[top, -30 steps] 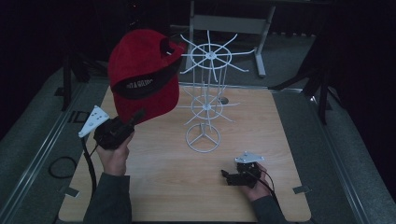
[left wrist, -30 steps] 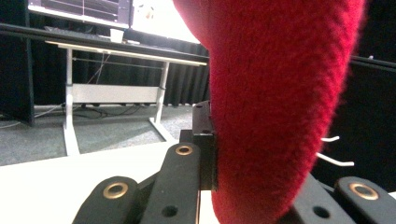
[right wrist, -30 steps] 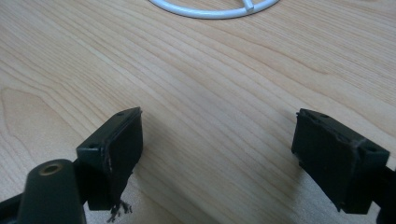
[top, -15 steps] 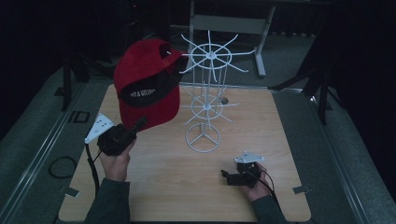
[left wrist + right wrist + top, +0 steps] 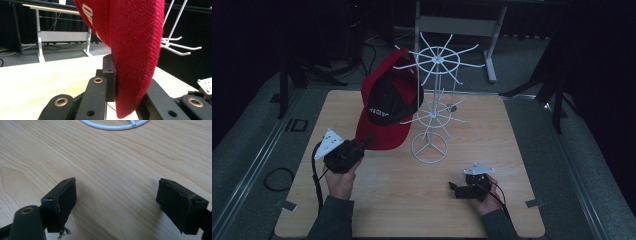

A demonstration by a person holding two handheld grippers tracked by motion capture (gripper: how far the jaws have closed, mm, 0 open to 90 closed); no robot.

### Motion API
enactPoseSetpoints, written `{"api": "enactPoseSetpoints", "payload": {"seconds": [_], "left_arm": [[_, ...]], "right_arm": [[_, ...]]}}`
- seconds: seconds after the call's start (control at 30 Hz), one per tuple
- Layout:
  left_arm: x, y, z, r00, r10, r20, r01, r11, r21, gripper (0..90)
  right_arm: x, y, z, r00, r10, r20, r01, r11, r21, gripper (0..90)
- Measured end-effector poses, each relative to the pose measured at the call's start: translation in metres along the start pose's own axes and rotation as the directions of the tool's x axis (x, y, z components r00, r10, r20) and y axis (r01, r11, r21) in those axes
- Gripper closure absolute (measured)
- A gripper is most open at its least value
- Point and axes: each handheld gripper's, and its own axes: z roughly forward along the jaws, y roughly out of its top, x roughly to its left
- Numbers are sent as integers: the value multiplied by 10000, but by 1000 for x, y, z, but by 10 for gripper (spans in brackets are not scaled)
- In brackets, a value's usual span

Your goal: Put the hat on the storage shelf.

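A red cap [image 5: 384, 107] with a black underside and white lettering hangs upright beside the white wire rack [image 5: 437, 60], its crown close against the rack's upper arms. My left gripper [image 5: 366, 141] is shut on the cap's lower edge; in the left gripper view the red fabric [image 5: 135, 50] is pinched between the two black jaws of the left gripper [image 5: 127, 83]. My right gripper [image 5: 453, 189] rests low on the wooden table near the front right. It stands open in the right gripper view [image 5: 116, 195], with bare wood between its pads.
The rack's ring base [image 5: 429, 148] stands mid-table, and its edge [image 5: 115, 126] lies just ahead of the right gripper. The wooden table [image 5: 512, 150] has grey floor around it. A white-legged desk [image 5: 462, 25] stands behind, and cables trail at the left.
The left hand has brought the cap down and to the right, closer to the rack. The right gripper has stayed where it was.
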Motion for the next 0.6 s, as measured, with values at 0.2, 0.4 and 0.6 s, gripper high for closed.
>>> {"api": "enactPoseSetpoints", "payload": {"seconds": [0.2, 0.4, 0.6], "left_arm": [[0, -4, 0, 9998, 164, -101, -163, 9998, 132, 800], [4, -4, -3, 9998, -198, -55, 198, 9998, -16, 623], [10, -6, -5, 9981, -610, -83, 610, 9981, 58, 502]], "right_arm": [[0, 0, 0, 10000, 6, -4, -6, 10000, -1, 163], [0, 0, 0, 10000, 7, -7, -7, 10000, -1, 163], [0, 0, 0, 10000, 70, -11, -70, 10000, 15, 163]]}}
